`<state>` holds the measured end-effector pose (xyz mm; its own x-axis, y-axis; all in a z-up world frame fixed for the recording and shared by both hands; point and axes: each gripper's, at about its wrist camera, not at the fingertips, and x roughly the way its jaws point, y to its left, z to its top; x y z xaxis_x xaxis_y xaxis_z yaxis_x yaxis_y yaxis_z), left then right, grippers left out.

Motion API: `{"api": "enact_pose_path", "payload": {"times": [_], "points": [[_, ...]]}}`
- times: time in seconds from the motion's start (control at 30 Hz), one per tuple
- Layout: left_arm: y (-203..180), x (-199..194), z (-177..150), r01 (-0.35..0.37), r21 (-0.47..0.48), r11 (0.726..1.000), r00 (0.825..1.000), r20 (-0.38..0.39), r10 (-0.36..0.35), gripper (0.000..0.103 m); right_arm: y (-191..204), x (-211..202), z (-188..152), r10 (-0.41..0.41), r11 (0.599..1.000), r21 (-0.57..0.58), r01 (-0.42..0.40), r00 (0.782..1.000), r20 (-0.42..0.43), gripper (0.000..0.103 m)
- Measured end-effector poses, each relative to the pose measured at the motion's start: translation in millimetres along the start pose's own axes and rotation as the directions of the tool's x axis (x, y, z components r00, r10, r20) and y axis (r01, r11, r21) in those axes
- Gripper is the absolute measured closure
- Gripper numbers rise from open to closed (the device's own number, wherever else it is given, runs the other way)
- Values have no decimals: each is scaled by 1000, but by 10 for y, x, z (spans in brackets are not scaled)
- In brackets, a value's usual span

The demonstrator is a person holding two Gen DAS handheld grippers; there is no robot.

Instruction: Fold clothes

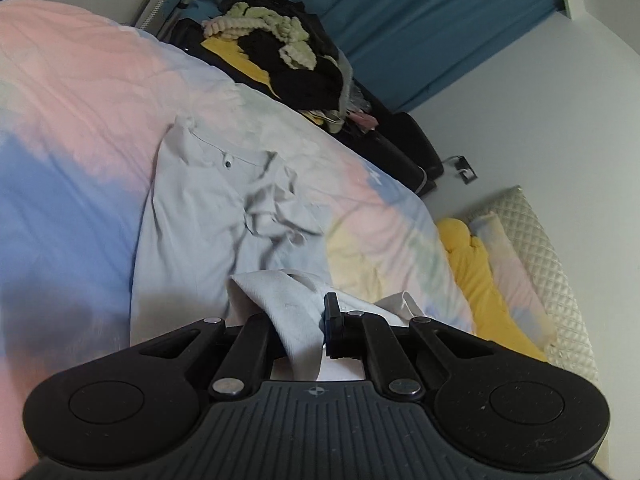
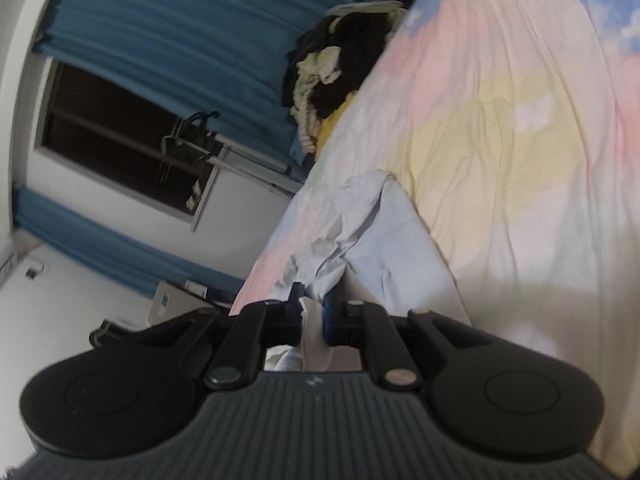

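Note:
A pair of pale grey-blue trousers (image 1: 208, 216) lies on the pastel bedspread (image 1: 80, 92), waistband with a dark button at the far end. My left gripper (image 1: 298, 316) is shut on the near hem of the trousers, whose white fabric bunches between the jaws. In the right wrist view the same trousers (image 2: 384, 236) stretch away from me, crumpled in the middle. My right gripper (image 2: 312, 316) is shut on a white fold of the trousers.
A pile of dark, yellow and cream clothes (image 1: 280, 48) sits on a black case beyond the bed, also in the right wrist view (image 2: 336, 72). A yellow cushion (image 1: 476, 276) and quilted pillow (image 1: 536, 232) lie at the right. Blue curtains (image 2: 160, 32) cover the wall.

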<state>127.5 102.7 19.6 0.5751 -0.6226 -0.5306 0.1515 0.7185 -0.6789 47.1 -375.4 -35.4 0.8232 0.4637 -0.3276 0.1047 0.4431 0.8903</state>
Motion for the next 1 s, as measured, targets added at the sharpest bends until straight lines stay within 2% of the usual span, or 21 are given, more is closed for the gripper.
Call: {"api": "enact_pose_path", "payload": {"times": [0.2,0.37,0.5,0.67,0.73,0.77,0.8,0.87,0.93,1.0], "points": [[430,751,262,-50,-1,999,999,1,50,95,-475,789,253,-41,995,86,44,999,-31,93],[720,1250,335,-130,44,991,991,-31,132,94,-676,1254,364,-106,994,11,107,992,-62,92],[864,1393,389,-141,61,988,988,-48,144,94,-805,1499,358,-139,990,-1,139,985,-100,92],[798,1417,347,-163,139,977,985,-38,170,92,-825,1570,358,-148,989,-33,145,983,-111,91],[745,1394,285,-174,173,969,983,-25,181,82,-814,1540,345,-140,990,-38,136,985,-105,90],[703,1359,244,-183,190,965,982,-14,189,68,-794,1525,330,-137,990,-53,132,985,-101,86],[659,1322,203,-193,206,959,980,-2,197,48,-758,1503,307,-139,988,-80,131,985,-99,83],[536,1201,95,-229,250,941,973,51,223,30,-682,1459,257,-143,983,-133,130,985,-93,67],[427,1080,-21,-266,293,919,964,94,249,29,-591,1399,182,-157,971,-193,140,984,-79,58],[341,969,-137,-296,326,898,955,120,271,28,-498,1332,102,-178,954,-256,158,982,-59,56]]}}
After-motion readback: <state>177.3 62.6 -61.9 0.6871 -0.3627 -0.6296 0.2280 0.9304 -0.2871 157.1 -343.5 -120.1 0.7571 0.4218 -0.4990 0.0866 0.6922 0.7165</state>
